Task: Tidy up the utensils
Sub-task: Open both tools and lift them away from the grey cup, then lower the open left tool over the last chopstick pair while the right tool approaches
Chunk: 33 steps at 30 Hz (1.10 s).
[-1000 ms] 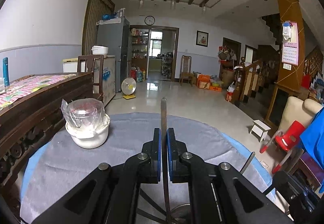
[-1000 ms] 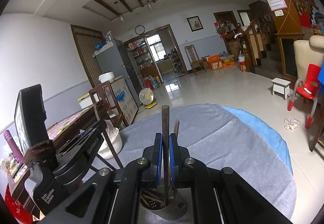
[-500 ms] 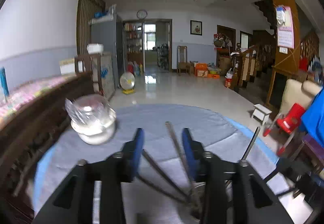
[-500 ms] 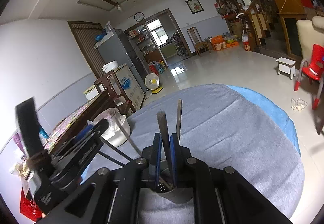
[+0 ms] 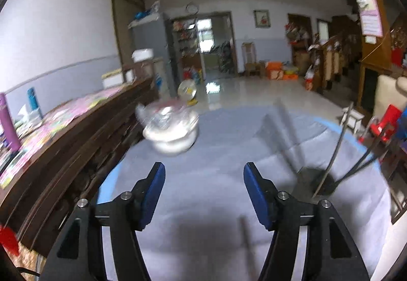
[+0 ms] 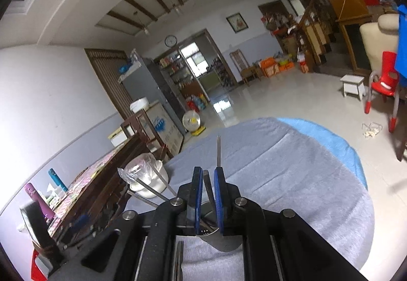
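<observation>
1. Since the earlier frames, the left claw (image 5: 203, 189) had let go of the utensil it was pinching; its jaws had just been opening and stood wide, nothing between them.
2. Earlier the holder (image 5: 315, 179) sat right under that claw; now it lay ahead and to its right, so the claw had drawn off to the left.
3. Blur smeared the left view, which suits a hand on the move.
4. Right claw (image 6: 208, 188): narrow, almost shut, pads pinching a slim utensil (image 6: 207, 185) whose lower end ran down into the holder (image 6: 216, 237) directly below the claw.
5. That grip probably served to steer the utensil into the cup upright rather than let it drop and tip out.
6. Another thin metal handle (image 6: 218, 150) stood just beyond the right pads, rising from the same holder.
7. Two more handles (image 6: 152, 190) leaned out to the claw's left, toward the bowl (image 6: 147, 179).
8. From the left view, several thin rods (image 5: 330, 159) fanned out of the holder, slanting rightward; blur made their type impossible to tell.
9. Holder: a small round dark-grey cup, with what looked like a perforated bottom, on the grey cloth (image 6: 292, 192).
10. Utensils looked plain, narrow and metallic, likely chopsticks or cutlery handles.
11. Bowl: white, holding a clear bag, ahead and left of both claws, well apart from the holder.
12. A faint rod (image 5: 248, 242) lay on the cloth just below the left claw, possibly one utensil yet to be gathered.
</observation>
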### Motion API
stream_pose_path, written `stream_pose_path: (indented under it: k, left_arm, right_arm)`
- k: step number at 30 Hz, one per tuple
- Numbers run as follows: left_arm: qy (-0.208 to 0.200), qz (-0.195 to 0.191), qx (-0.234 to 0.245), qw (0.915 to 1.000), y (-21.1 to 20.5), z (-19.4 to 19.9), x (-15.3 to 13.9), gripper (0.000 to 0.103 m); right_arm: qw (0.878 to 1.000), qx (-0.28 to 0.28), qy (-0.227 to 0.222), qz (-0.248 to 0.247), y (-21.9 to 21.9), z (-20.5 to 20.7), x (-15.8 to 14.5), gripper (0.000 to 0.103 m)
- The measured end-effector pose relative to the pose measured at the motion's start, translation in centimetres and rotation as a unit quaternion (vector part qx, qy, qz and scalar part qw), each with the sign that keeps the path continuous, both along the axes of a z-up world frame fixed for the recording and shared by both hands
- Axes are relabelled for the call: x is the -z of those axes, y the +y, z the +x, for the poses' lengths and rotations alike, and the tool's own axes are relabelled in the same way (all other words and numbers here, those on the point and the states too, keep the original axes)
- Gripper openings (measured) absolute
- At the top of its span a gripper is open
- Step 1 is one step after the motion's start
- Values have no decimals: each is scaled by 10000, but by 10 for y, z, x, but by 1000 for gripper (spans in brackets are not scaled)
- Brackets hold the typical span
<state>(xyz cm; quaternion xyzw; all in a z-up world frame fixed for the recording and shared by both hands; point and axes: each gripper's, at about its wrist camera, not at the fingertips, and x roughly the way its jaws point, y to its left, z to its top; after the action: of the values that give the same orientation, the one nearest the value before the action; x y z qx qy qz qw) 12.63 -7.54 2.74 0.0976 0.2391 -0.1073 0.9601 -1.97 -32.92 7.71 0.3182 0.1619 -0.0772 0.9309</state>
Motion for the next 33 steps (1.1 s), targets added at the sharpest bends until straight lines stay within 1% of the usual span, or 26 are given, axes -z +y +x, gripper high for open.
stream_pose_path:
  k: [2,6,8,11,14,19,22,26,33]
  left_arm:
    - [283,93,-236,9993,22,-1,17,65]
    - [849,88,-552,9948,53,-1,42,65]
    - [953,105,-623,9934,59,-3,48,65]
    - [1065,173,-636,9921,61,-7,55,65]
    - [1073,299,-553,9922,58,-11,56,65]
    - [1010,439,-468,9928,56,-23,54,65]
    - [1005,439,-490,9928,59,-25,51,65]
    - [1044,406,-519,9923,62,-24,52,65]
    - [1170,470,-562,9904,64,-23,61,65]
  right_arm:
    - [9999,-38,-112,-40,5,-10,-3,11]
    - [9992,-154,-293,-236,20,-25,-7,11]
    - [9984,-309,-358,-299,28,-28,-8,11]
    - [9971,-570,-230,-448,45,-24,-5,11]
    - [9957,-832,-54,-409,58,-17,4,11]
    - [9907,-1243,412,-380,81,-2,27,11]
    - [9878,-1381,601,-395,91,3,38,11]
    - [9834,-1582,855,-258,98,9,56,11]
    - [9774,-1778,1113,-270,111,16,73,11]
